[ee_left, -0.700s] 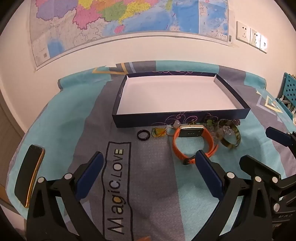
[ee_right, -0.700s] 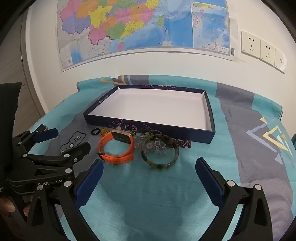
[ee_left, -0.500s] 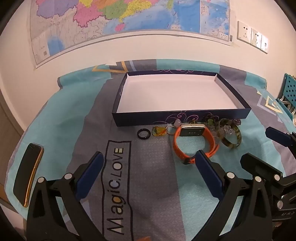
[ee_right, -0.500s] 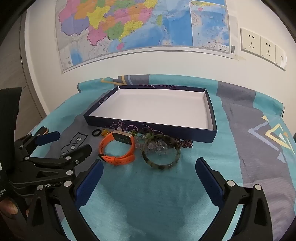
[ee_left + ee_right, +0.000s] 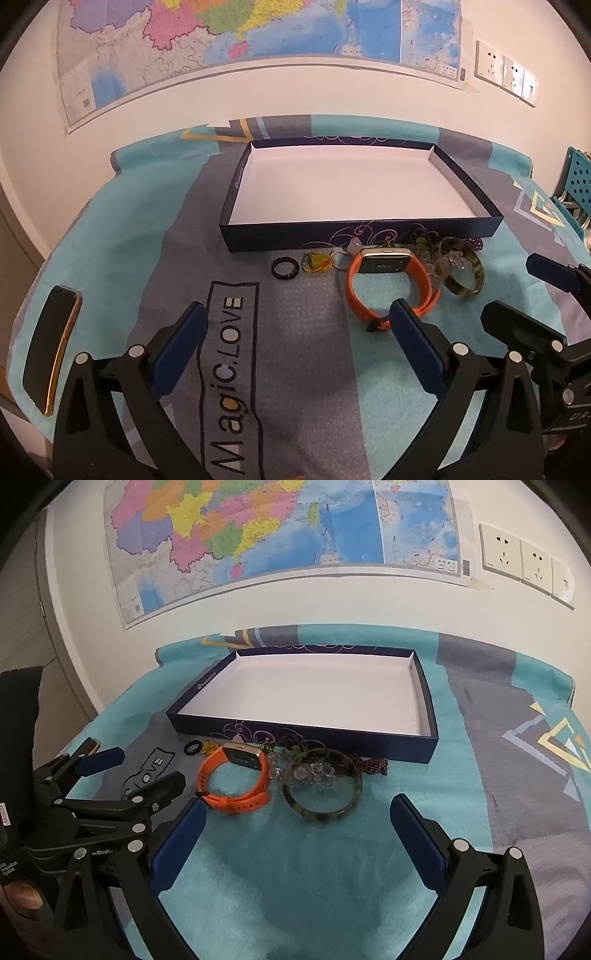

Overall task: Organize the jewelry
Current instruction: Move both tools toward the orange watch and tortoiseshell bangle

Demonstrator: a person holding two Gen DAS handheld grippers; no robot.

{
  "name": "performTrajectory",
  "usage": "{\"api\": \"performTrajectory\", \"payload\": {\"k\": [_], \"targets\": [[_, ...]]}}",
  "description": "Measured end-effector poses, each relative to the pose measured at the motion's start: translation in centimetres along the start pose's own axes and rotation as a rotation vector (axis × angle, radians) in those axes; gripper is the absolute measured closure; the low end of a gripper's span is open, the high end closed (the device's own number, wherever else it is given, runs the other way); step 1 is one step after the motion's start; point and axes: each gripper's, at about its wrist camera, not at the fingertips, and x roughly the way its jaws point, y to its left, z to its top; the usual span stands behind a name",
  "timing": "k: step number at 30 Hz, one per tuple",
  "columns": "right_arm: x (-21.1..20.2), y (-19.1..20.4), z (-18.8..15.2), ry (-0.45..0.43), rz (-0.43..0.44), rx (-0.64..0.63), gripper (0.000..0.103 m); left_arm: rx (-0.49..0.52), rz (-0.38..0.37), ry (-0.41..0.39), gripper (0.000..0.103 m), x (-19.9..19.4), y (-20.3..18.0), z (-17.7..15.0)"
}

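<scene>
1. The left hand-held gripper point(image 5: 295, 332) hangs over the grey "Magic.LOVE" panel of the blanket-covered table point(image 5: 122, 236), its jaws spread wide with nothing between them; the blue pad on its right side reaches just in front of the orange watch's strap end without clearly touching it.
2. The right hand-held gripper point(image 5: 295, 823) is likewise wide and empty, tilted down at the teal cloth, with the green bangle point(image 5: 322, 783) at about 12 o'clock just ahead of its fingertips.
3. The jewelry lies in a loose row along the near wall of the dark blue box point(image 5: 295, 240), probably so each piece has only a short way to go over the rim.
4. In the left wrist view, from 9 towards 3 o'clock along that row: a black ring point(image 5: 284, 268), a small yellow-green charm point(image 5: 314, 261), the orange watch point(image 5: 388, 284) standing on its strap, then the bangle (clear crystal beads lie inside its hoop) and a dark red bead string point(image 5: 369, 766) behind it.
5. The box's white floor is bare, so sorting looks not yet begun.
6. A dark phone point(image 5: 50, 347) rests at 9 o'clock near the table edge, well apart from the jewelry.
7. I judge the watch or bangle the likeliest first pick, being closest to each open gripper.
</scene>
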Motion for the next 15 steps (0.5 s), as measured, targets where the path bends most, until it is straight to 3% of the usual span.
{"api": "performTrajectory", "payload": {"k": [15], "targets": [[0.4, -0.6, 0.2, 0.015, 0.004, 0.012, 0.007, 0.002, -0.034, 0.027, 0.006, 1.1, 0.4, 0.5]]}}
